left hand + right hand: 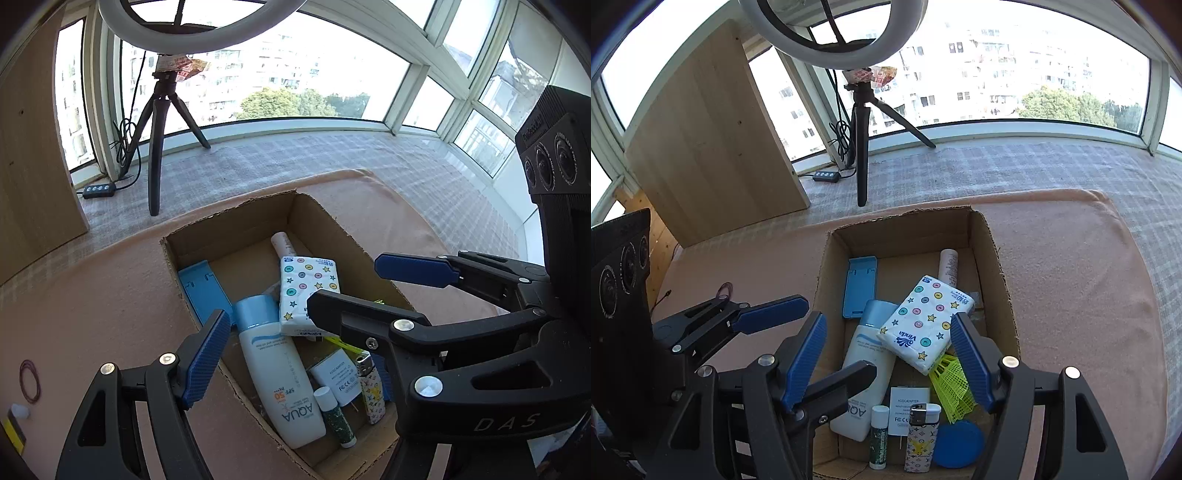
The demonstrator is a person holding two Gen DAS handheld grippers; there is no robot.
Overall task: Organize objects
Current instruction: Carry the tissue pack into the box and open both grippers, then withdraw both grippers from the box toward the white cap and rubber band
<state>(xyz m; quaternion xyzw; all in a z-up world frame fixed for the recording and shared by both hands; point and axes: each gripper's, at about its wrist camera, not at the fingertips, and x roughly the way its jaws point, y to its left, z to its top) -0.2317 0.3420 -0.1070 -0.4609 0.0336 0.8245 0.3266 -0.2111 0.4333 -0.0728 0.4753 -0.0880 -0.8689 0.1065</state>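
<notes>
Box: we see an open cardboard box [997, 258] on pink cloth [1071, 277], holding all items.
Bottle: white AQUA sunscreen [280, 369] w/ blue cap, lying flat, left-centre of box.
Tissues: Vinda pack [925, 325], white w/ stars & dots, tilted atop the bottle.
Small stuff: patterned lighter [921, 439], green lip balm [879, 439], white adapter [338, 378] at near end.
Right gripper [897, 360]: jaws spread, nothing held; tissue pack sits betw. the tips, below them.
Left gripper [258, 328]: jaws apart, empty, above bottle.
</notes>
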